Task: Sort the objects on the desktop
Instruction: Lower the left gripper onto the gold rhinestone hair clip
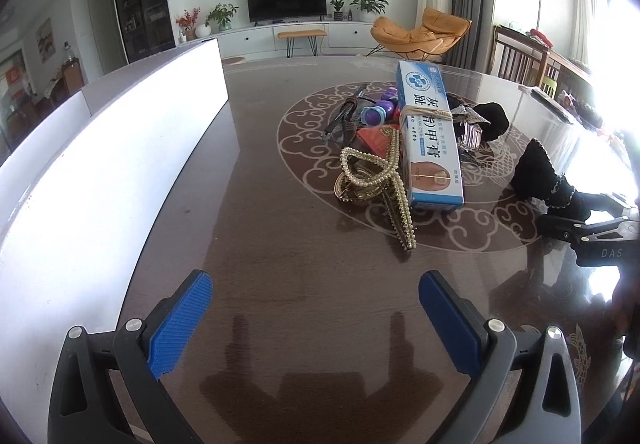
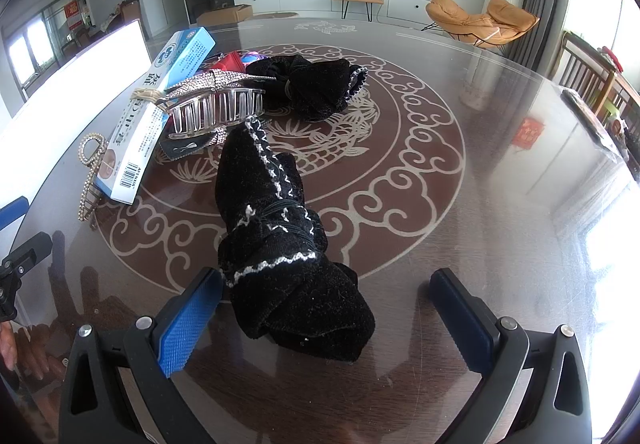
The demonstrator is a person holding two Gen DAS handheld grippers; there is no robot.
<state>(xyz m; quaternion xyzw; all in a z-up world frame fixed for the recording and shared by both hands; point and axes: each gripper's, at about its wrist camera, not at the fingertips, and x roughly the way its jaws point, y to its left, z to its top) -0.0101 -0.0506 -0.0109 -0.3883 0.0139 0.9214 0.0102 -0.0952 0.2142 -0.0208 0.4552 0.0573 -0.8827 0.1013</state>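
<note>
A heap of small objects lies on the dark table: a blue-and-white ointment box [image 1: 429,132] [image 2: 160,112], a pearl hair claw [image 1: 376,180] [image 2: 90,172], a clear rhinestone hair claw [image 2: 216,104], a purple toy [image 1: 378,112] and a black scrunchie [image 2: 316,84]. A black velvet hair bow with white trim [image 2: 280,244] [image 1: 548,180] lies between the open fingers of my right gripper [image 2: 324,308]; its near end touches neither pad. My left gripper [image 1: 316,304] is open and empty, over bare table short of the pearl claw.
A long white box or panel [image 1: 100,172] stands along the table's left side. The table [image 2: 480,204] has a glass top with a round scroll pattern. My right gripper shows in the left wrist view [image 1: 592,236] at the right edge.
</note>
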